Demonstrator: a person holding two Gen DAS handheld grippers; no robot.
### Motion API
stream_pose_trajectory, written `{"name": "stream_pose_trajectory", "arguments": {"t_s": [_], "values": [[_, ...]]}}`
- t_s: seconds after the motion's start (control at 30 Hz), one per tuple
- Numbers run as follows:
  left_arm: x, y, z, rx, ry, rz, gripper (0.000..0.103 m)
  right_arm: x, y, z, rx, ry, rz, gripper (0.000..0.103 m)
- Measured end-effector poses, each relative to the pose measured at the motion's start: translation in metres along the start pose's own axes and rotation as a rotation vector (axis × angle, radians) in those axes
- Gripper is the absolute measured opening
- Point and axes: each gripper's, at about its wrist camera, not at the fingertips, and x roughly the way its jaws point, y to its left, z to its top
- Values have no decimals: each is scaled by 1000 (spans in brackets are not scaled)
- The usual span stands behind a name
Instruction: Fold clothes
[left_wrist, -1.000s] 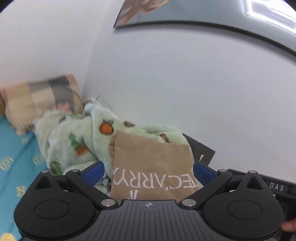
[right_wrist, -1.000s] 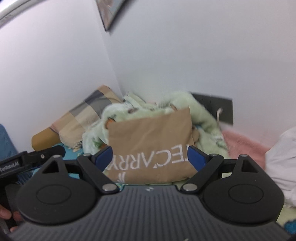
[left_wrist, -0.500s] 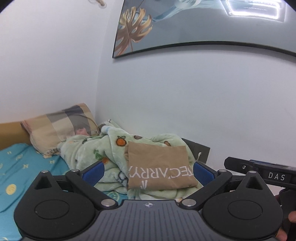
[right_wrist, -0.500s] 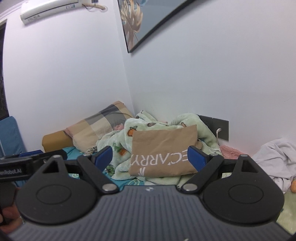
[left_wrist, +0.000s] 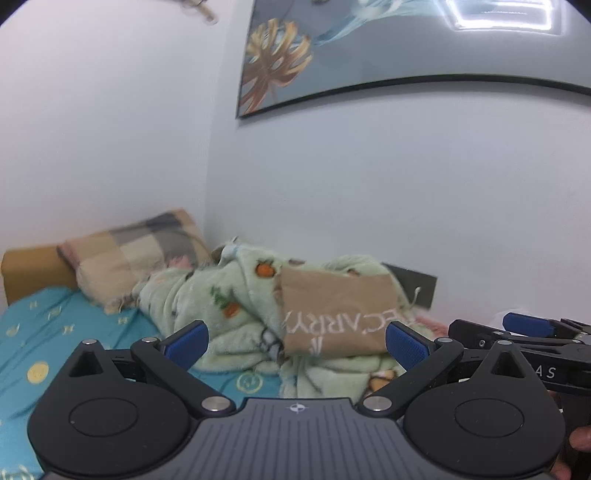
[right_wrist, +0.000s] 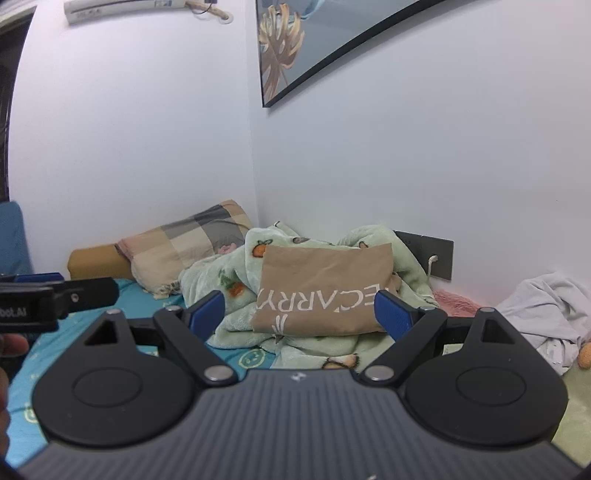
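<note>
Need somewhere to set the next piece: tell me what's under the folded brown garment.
The folded brown garment rests on a rumpled green fleece blanket heaped on the bed. Whatever is under the blanket is covered.

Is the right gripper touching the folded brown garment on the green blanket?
Apart. In the right wrist view the right gripper is open, and the brown garment lies farther back on the green blanket, beyond the blue fingers.
</note>
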Motion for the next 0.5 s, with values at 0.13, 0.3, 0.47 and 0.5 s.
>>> {"name": "stream_pose_trajectory", "arguments": {"t_s": [0.13,0.3,0.47,0.5], "values": [[6,11,-10,-9,12,31,103,14,7,-11,-9,30,-3,89],[13,24,-14,-41,26,43,103,25,10,-17,-5,48,-13,89],[17,28,-16,-49,25,58,103,27,9,-15,2,35,-21,89],[18,28,-17,-49,28,60,103,27,9,-15,8,34,-20,89]]}}
